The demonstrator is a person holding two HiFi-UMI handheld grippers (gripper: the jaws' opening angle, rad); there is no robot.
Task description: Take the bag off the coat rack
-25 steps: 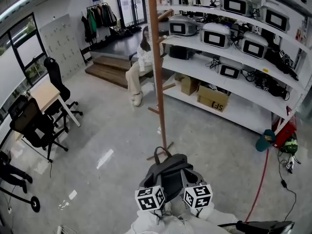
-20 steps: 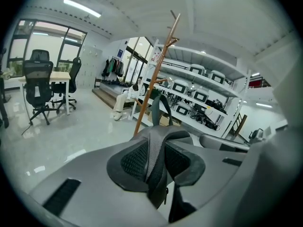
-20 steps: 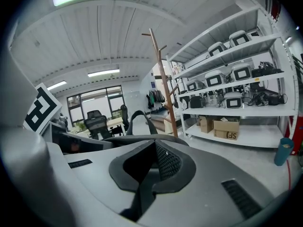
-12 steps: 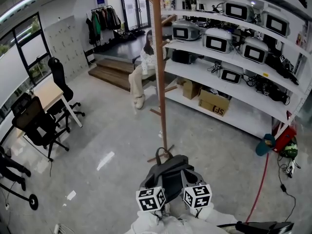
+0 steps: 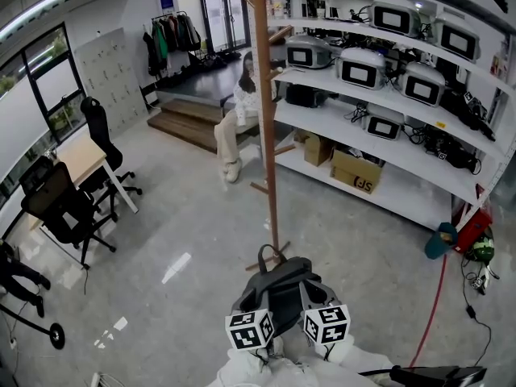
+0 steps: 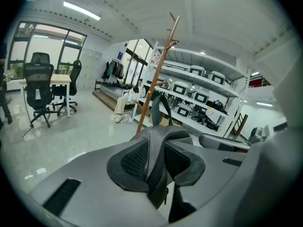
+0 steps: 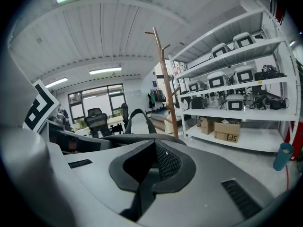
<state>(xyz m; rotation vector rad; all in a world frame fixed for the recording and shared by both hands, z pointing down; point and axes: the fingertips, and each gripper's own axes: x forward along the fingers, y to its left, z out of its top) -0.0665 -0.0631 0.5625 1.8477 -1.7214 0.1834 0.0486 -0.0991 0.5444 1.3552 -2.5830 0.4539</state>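
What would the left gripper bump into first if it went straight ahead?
The left gripper, shut on the dark grey fabric backpack, points at the brown wooden coat rack; probably that pole comes first, though depth is unclear.

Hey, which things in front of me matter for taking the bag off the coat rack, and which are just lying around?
For the job:
- bag, straps clamped in the left gripper and right gripper
- coat rack

Just lying about:
- office chairs
- desk
- shelves
- cardboard box
- red hose
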